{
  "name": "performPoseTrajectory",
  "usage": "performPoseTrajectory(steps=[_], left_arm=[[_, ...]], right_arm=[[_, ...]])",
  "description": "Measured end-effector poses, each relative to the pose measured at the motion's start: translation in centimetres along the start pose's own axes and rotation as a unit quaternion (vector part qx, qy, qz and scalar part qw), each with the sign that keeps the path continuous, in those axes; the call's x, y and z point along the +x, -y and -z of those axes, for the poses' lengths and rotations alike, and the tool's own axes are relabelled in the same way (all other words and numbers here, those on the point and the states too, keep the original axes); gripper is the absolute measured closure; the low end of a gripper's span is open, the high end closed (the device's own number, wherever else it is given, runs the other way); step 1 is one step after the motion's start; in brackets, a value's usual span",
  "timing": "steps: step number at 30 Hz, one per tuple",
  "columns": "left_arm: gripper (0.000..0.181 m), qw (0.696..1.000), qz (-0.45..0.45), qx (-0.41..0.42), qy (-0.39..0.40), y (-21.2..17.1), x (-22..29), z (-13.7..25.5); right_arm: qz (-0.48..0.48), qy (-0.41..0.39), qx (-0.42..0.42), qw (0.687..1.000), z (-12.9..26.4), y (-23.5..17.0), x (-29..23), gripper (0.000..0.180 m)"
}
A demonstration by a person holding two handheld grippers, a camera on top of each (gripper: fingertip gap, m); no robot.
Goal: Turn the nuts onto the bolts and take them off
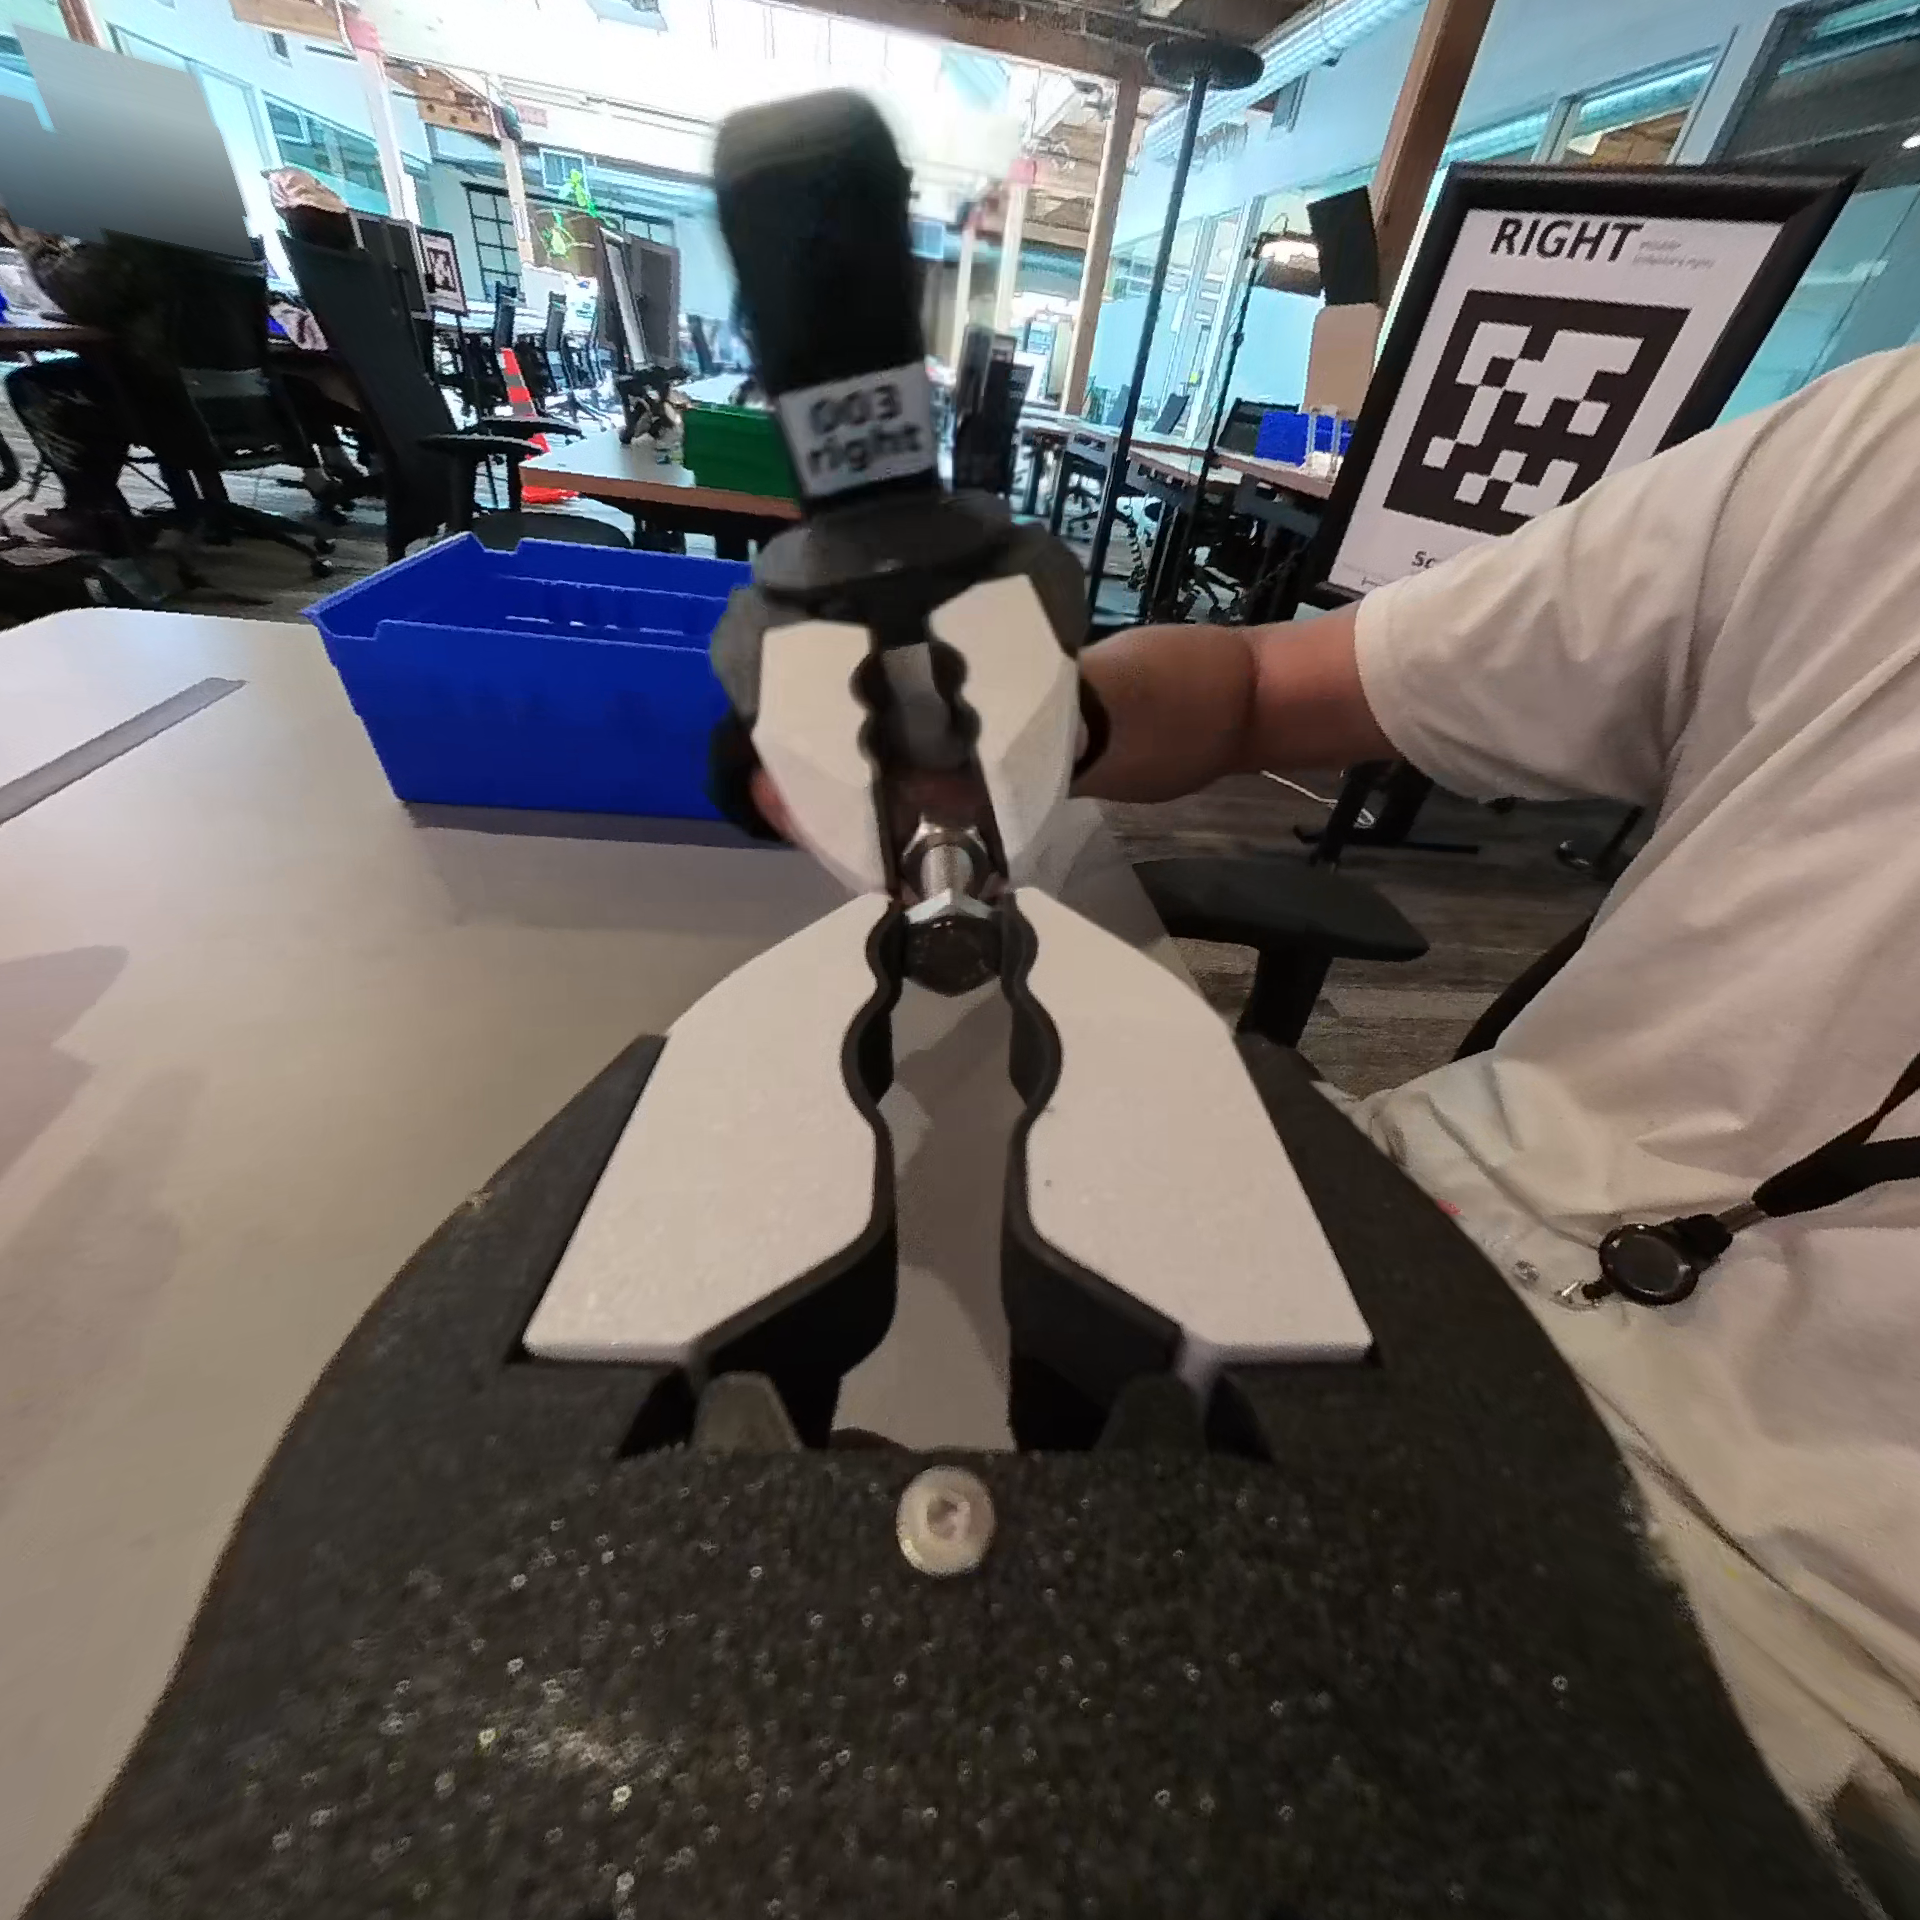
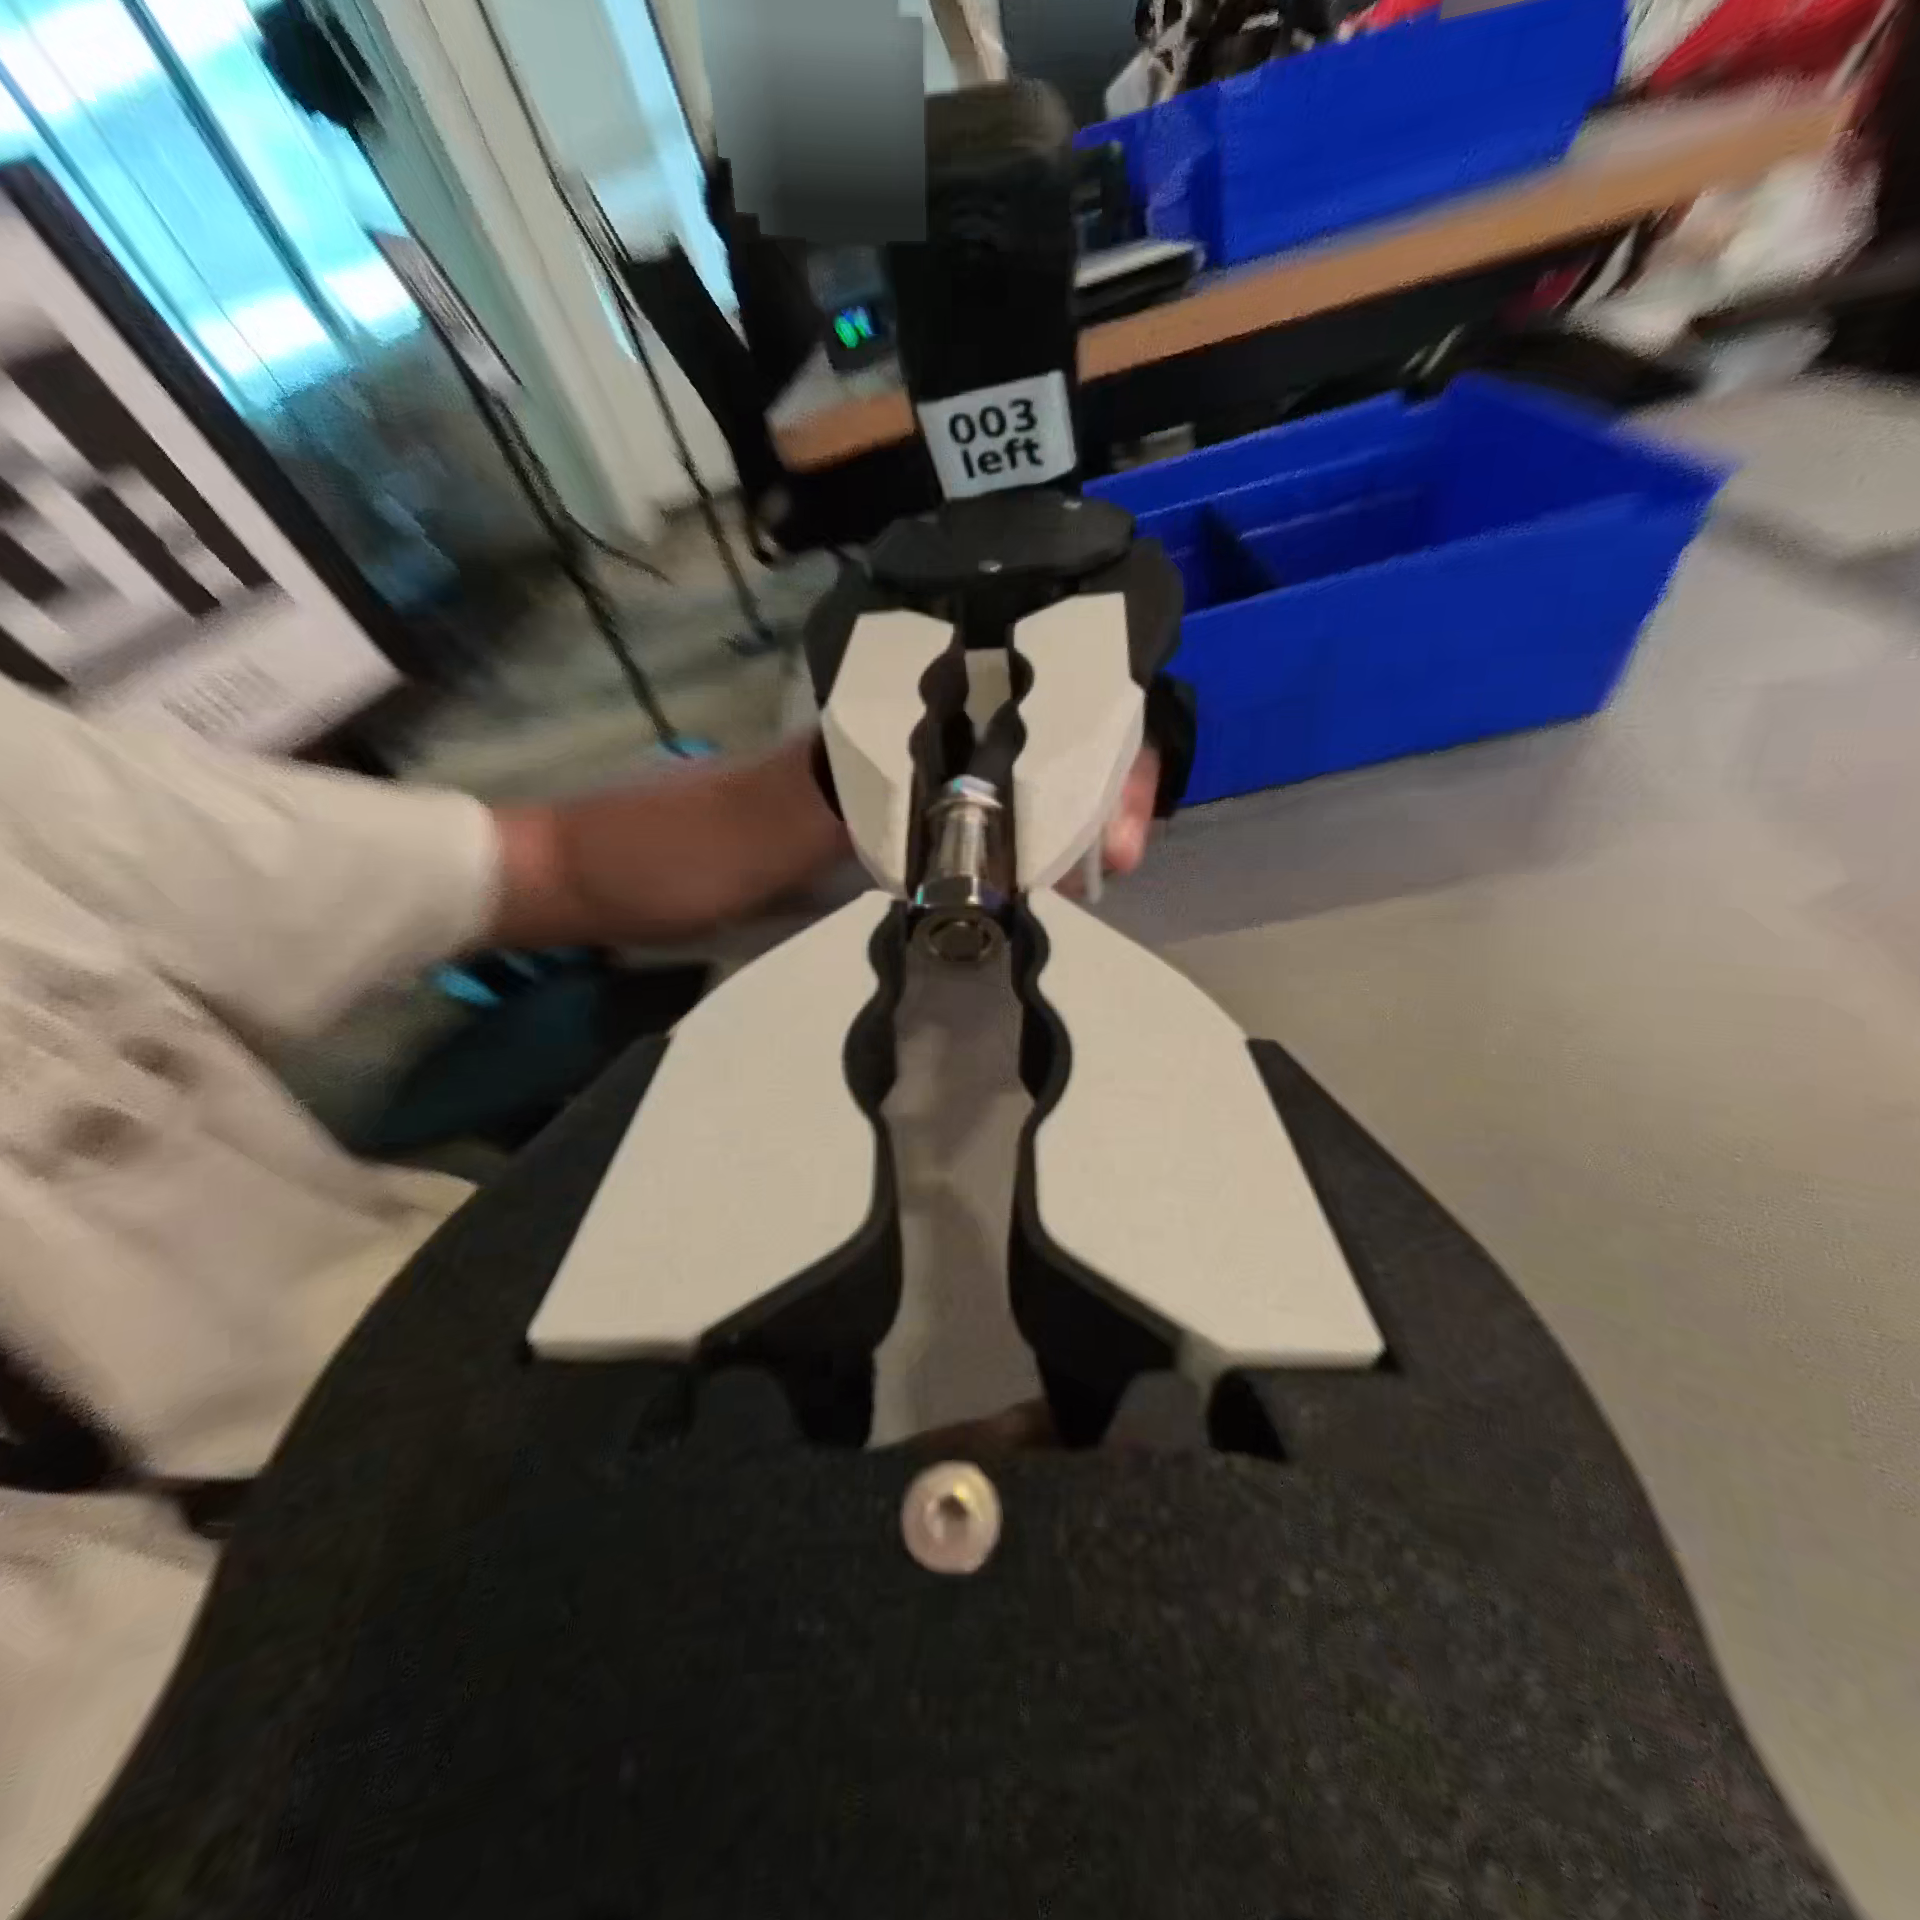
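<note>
The two grippers meet tip to tip in the air above the pale grey surface (image 1: 208, 987), joined by one steel bolt and its nut. The left gripper (image 1: 951, 951) has its white fingers (image 1: 748, 1143) clamped on the hex bolt head (image 1: 948, 954). The threaded shank (image 1: 943, 868) runs straight on into the right gripper (image 1: 940, 842), opposite. Seen from the right gripper's own camera, its fingers (image 2: 1164, 1143) are closed on the hex nut (image 2: 961, 932), with the bolt (image 2: 961, 831) reaching on to the left gripper (image 2: 961, 805) facing it. Each gripper's black handle carries a small white label with printed characters (image 1: 860, 436) (image 2: 995, 436). A framed sign (image 1: 1548, 395) with a black-and-white square marker and printed lettering stands behind the person's white sleeve (image 1: 1662, 644). A blue plastic bin (image 1: 540, 686) sits on the surface beyond the grippers.
</note>
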State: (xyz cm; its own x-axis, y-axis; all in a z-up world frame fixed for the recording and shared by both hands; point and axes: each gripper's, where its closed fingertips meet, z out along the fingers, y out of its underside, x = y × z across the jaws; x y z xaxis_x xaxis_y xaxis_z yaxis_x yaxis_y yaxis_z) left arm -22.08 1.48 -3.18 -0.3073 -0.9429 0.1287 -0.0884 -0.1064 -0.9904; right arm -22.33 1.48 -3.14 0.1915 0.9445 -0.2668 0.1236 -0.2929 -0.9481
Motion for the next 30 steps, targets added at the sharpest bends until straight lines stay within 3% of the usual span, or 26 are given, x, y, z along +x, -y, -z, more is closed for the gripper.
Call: performPoseTrajectory(steps=[3,6,8,9,13,15,17,20,22,23,25,30], left_arm=[[0.164,1.000,-0.012,-0.008,0.018,-0.3,-0.4,-0.1],[0.164,0.999,-0.019,-0.015,0.038,-0.5,-1.0,-0.1],[0.164,0.999,-0.021,-0.021,0.042,-0.7,-1.2,-0.1],[0.164,0.999,-0.019,-0.020,0.040,-0.7,-1.2,-0.2],[0.164,0.999,-0.003,-0.012,0.031,-0.6,-1.1,-0.1],[0.164,1.000,0.011,0.003,0.019,-0.3,-1.0,0.1],[0.164,1.000,0.026,0.012,0.005,-0.1,-0.9,0.2],[0.164,0.999,0.044,0.020,-0.015,0.0,-0.6,0.3],[0.164,0.998,0.054,0.024,-0.031,0.0,-0.3,0.2],[0.164,0.997,0.061,0.030,-0.045,0.1,0.0,0.2],[0.164,0.994,0.074,0.044,-0.070,0.5,0.6,0.3],[0.164,0.989,0.087,0.049,-0.105,0.7,1.5,0.4]], right_arm=[[-0.200,0.072,0.040,0.976,0.1,0.0,0.3,0.162],[-0.381,0.126,0.087,0.912,0.2,0.0,1.0,0.161],[-0.439,0.153,0.110,0.878,0.2,-0.2,1.1,0.161],[-0.421,0.157,0.126,0.884,0.3,-0.1,1.1,0.155],[-0.163,0.034,0.124,0.978,0.5,-1.9,1.7,0.127],[0.035,-0.065,0.052,0.996,0.6,-3.7,2.6,0.114],[0.252,-0.160,-0.032,0.954,1.2,-4.8,3.6,0.113],[0.540,-0.252,-0.066,0.800,2.1,-2.9,2.6,0.130],[0.668,-0.267,-0.065,0.691,2.3,-1.3,0.8,0.136],[0.707,-0.267,-0.062,0.652,2.2,-0.6,-0.1,0.141],[0.733,-0.256,-0.068,0.626,1.9,0.3,-1.0,0.141],[0.745,-0.219,-0.089,0.623,0.4,0.7,-0.9,0.140]])
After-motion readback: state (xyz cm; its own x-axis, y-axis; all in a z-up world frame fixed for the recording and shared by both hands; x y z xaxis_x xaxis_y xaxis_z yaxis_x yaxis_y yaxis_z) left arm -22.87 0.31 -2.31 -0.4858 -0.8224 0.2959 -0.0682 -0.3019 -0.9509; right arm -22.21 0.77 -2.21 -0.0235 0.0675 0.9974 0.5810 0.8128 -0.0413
